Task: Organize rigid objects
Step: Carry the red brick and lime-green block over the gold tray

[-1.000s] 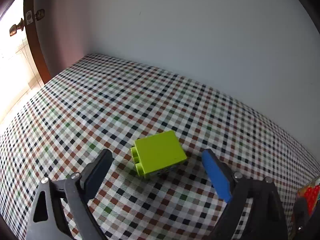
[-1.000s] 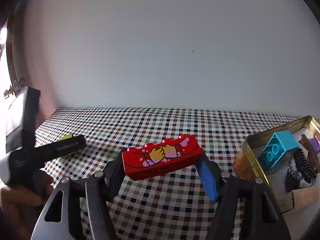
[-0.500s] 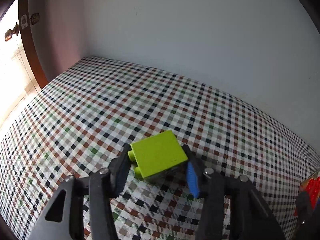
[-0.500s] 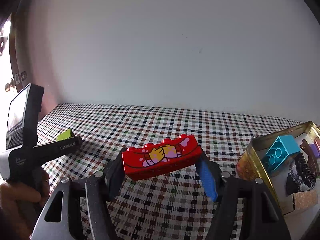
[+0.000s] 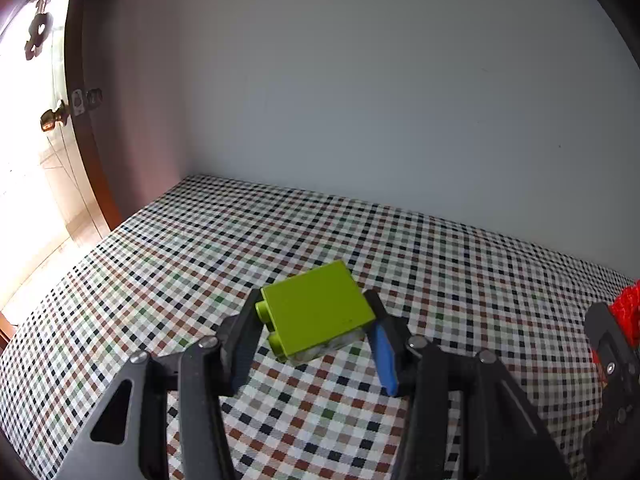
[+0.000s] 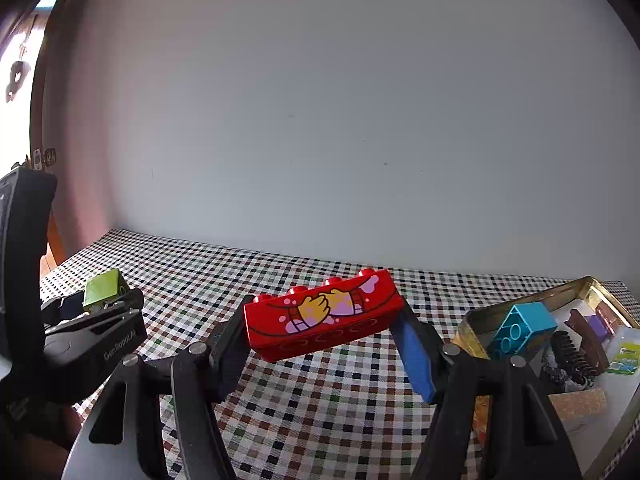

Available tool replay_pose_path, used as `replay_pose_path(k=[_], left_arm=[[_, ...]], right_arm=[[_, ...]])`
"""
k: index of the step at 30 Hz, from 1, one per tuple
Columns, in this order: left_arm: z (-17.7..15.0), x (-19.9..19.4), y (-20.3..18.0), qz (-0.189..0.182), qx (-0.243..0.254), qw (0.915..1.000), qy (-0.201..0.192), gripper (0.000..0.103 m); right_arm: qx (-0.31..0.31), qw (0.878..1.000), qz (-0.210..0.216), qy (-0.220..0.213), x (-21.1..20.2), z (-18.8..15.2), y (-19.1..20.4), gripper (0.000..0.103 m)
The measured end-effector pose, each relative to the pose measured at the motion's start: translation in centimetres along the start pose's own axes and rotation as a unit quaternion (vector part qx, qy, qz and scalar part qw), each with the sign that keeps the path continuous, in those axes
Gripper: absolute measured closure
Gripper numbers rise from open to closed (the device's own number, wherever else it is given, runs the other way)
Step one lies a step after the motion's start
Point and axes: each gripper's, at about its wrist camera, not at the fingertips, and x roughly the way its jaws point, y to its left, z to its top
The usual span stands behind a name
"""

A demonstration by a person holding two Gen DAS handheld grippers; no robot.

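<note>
Left gripper clamps lime-green plastic brick; right gripper clamps red printed brick. Carry both level toward gold metal tin.

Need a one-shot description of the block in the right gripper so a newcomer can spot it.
Start at the checked tablecloth under the grey wall, left of the gold tin. The right gripper holds a long red brick above the cloth. Unlike the plain lime block and the turquoise brick, it bears a printed picture of yellow hands.
</note>
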Motion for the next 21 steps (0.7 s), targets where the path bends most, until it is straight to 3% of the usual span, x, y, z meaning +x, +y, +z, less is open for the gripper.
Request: replay_pose_path(k=[21], left_arm=[[-6.2, -8.8, -2.4, -0.02, 0.017, 0.9993, -0.028, 0.054]], right_arm=[[0.019, 1.0, -0.019, -0.001, -3.6, -1.3, -2.4, 0.035]])
